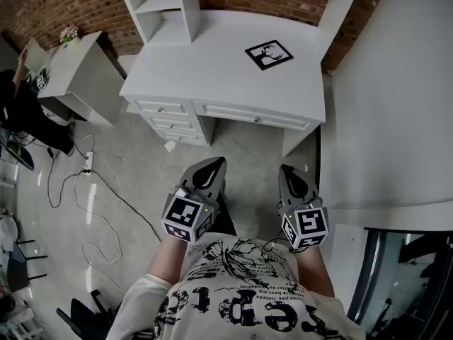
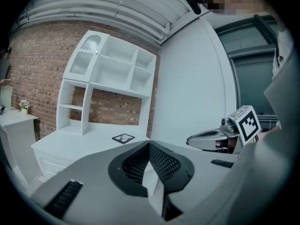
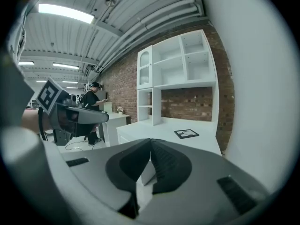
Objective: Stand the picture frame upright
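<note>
Both left gripper (image 1: 214,163) and right gripper (image 1: 287,168) fingers (image 2: 164,163) closed, empty, picture frame (image 1: 269,54) flat on white desk (image 1: 205,69)

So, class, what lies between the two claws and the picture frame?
Head view: bare floor, then drawers and bare desktop before the picture frame.

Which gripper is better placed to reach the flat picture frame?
Right, probably. The picture frame lies flat toward the right of the desk, more nearly ahead of the right gripper than the left gripper. Both are shut and empty.
</note>
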Demonstrator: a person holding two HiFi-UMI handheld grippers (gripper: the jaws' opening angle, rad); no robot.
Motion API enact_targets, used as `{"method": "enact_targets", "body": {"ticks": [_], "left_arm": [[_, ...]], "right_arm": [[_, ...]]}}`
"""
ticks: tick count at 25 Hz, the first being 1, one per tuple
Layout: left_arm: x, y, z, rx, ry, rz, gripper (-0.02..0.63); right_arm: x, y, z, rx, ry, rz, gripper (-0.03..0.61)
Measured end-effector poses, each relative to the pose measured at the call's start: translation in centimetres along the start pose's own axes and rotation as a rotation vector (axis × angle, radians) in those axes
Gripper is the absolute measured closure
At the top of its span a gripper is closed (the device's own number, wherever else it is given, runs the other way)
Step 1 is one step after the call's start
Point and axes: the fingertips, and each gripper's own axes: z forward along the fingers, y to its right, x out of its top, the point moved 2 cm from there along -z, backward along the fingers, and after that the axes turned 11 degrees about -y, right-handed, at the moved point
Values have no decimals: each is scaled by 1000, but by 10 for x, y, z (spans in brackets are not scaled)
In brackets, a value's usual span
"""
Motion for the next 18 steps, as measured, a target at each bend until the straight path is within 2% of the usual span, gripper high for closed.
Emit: {"method": "enact_targets", "body": {"ticks": [6,11,18], "left_arm": [[45,-94,55,-53,-13,25,607],[84,-174,104,-96,-15,44,607],[115,-251,159,-120,-26,56,607]], "right_arm": [[61,4,95,-16,-15,-23,571],[109,19,175,-46,-32,10,571],[152,41,250,-102,-42,23,571]]}}
